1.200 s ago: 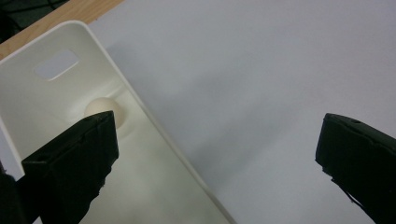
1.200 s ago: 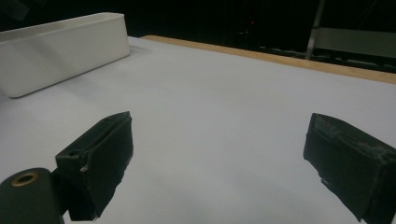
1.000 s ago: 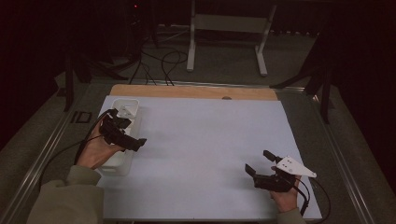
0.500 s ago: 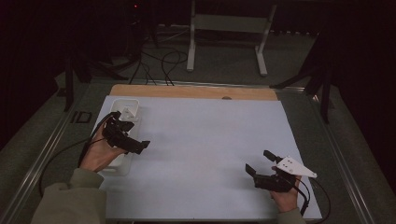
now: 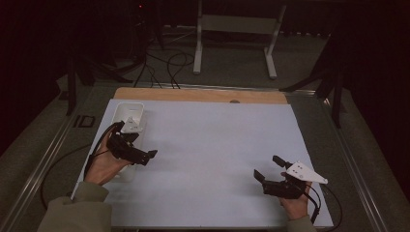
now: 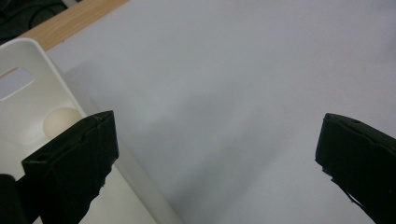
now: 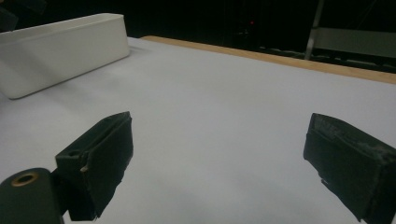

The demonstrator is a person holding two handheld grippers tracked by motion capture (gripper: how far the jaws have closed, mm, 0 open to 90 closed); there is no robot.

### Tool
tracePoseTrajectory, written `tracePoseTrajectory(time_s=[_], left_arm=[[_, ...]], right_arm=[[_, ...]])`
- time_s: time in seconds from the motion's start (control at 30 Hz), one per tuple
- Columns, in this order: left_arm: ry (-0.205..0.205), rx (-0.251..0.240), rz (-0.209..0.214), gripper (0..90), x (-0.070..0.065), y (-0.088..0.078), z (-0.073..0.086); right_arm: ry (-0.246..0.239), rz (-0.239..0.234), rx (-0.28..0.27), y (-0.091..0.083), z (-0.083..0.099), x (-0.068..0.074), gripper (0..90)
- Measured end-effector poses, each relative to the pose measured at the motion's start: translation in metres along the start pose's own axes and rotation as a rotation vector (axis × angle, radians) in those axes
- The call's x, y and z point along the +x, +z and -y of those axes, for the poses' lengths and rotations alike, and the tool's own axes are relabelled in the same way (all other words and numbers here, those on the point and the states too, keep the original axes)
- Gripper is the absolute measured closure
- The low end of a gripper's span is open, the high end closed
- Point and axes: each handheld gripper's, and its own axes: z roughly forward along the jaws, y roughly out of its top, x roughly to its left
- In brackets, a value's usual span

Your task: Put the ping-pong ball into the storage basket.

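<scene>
The left gripper point(image 6: 217, 154) has its two black jaws spread wide with nothing between them but bare white table cover point(image 6: 243, 84). One jaw hangs over the long wall of a white tray point(image 6: 70, 100), the other over open cover, so the gripper sits just beside the tray's edge and partly above it. Inside the tray, close behind the nearer jaw, lies a small pale ball point(image 6: 60, 120), resting on the tray floor near the end wall that has a slot-shaped handle cut in it. From above, the left gripper point(image 5: 143, 155) is held in the person's left hand point(image 5: 104, 166) at the left side of the table, over the near half of the tray point(image 5: 126, 110), which lies lengthwise along the left edge of the cover; the ball cannot be made out from there. The right gripper point(image 7: 217, 161) also has its jaws wide apart and empty, low over the cover, pointing across the table toward the tray point(image 7: 60, 46), which is well away from it. From above, the right gripper point(image 5: 267, 169) sits at the near right corner of the cover point(image 5: 217, 140), held in the right hand point(image 5: 295, 205), well apart from the left one. A strip of bare wooden tabletop point(image 5: 193, 94) shows along the far edge of the cover.
</scene>
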Motion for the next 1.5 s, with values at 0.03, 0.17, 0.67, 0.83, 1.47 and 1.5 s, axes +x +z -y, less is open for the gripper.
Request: tracePoseTrajectory(time_s=[0.03,0.17,0.67,0.83,1.47,1.5], left_arm=[[0.002,-0.016,0.002,0.0,-0.002,0.0,0.002],[-0.002,-0.051,0.0,0.0,-0.005,-0.002,0.007],[-0.01,-0.232,0.038,0.0,-0.021,-0.009,0.035],[-0.019,-0.315,0.064,0.0,-0.025,-0.015,0.046],[-0.06,-0.447,0.009,0.0,-0.033,-0.015,0.092],[-0.06,-0.446,-0.002,0.0,-0.033,-0.015,0.094]], right_arm=[[0.009,-0.006,-0.003,0.0,0.0,0.0,8.1],[0.021,-0.01,-0.009,0.0,-0.001,0.0,8.1],[0.022,-0.004,-0.006,0.001,-0.001,0.0,8.1],[0.022,-0.003,-0.008,0.001,-0.001,0.0,8.1],[0.013,0.005,0.004,0.007,-0.002,0.001,8.1],[0.007,0.009,0.007,0.007,-0.002,0.001,8.1]])
